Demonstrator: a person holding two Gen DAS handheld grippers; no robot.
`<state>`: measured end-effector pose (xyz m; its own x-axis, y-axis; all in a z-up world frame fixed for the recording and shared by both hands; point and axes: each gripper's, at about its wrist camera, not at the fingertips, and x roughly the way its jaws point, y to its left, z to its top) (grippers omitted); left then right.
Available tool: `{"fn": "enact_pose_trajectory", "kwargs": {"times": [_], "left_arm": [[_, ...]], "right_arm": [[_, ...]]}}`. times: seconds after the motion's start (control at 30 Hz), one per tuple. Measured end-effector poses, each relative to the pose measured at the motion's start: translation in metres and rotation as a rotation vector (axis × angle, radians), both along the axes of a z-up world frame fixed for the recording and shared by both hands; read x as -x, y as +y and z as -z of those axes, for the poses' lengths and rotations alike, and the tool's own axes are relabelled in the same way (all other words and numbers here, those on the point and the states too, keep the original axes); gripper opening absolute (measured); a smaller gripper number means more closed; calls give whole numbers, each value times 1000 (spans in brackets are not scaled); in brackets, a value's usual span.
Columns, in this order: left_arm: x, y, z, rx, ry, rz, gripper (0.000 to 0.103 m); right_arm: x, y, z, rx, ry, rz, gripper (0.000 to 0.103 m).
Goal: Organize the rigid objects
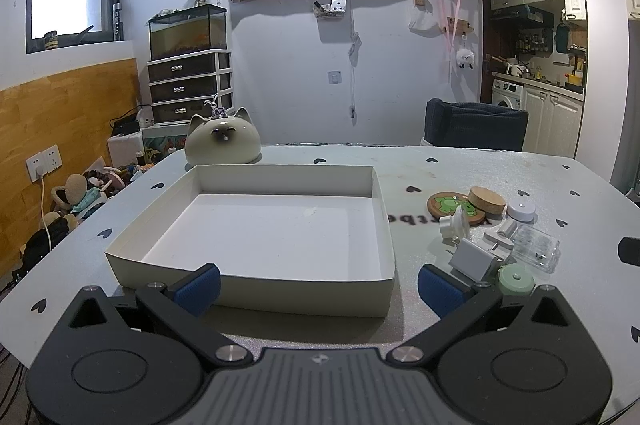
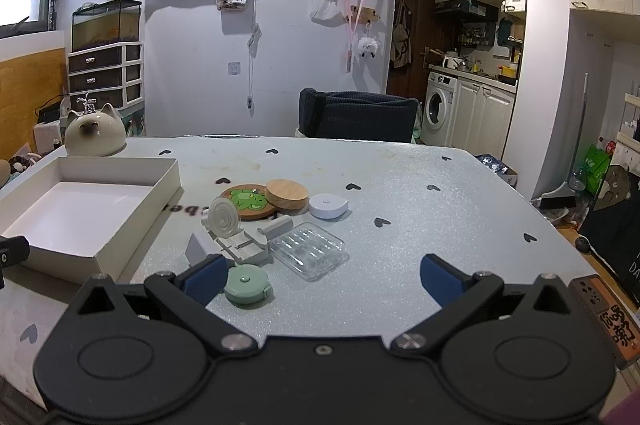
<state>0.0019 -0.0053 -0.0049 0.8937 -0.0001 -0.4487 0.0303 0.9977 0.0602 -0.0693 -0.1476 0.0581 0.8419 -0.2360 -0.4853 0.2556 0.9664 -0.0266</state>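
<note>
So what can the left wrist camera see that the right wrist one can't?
Only the left wrist view shows the wall socket and the stuffed toys on the floor. Only the right wrist view shows the green bag and the orange device beside the right tool. Both show the white box, the cat figurine, the green round case, the clear case and the washing machine.

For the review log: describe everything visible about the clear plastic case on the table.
The clear plastic case is a shallow rectangular box of transparent, glossy hard plastic with rounded corners and ribbed moulding along its top. It looks shut, lies flat on the table, skewed to the table edge, at the near right of the pile. Its left edge meets or nearly meets a white holder. The contents cannot be made out. Neither gripper touches it.
</note>
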Motion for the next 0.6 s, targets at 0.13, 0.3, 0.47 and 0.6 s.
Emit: {"fn": "enact_pose_trajectory", "kwargs": {"times": [0.13, 0.3, 0.47, 0.6], "left_arm": [[0, 1, -1, 1, 1, 1, 103], [0, 0, 0, 1, 1, 1, 103], [0, 1, -1, 2, 1, 1, 103], [0, 0, 0, 1, 1, 1, 103]], "right_arm": [[0, 0, 1, 0, 1, -1, 103], [-1, 0, 0, 0, 2, 0, 103], [0, 0, 0, 0, 2, 0, 103], [0, 0, 2, 0, 4, -2, 103]]}}
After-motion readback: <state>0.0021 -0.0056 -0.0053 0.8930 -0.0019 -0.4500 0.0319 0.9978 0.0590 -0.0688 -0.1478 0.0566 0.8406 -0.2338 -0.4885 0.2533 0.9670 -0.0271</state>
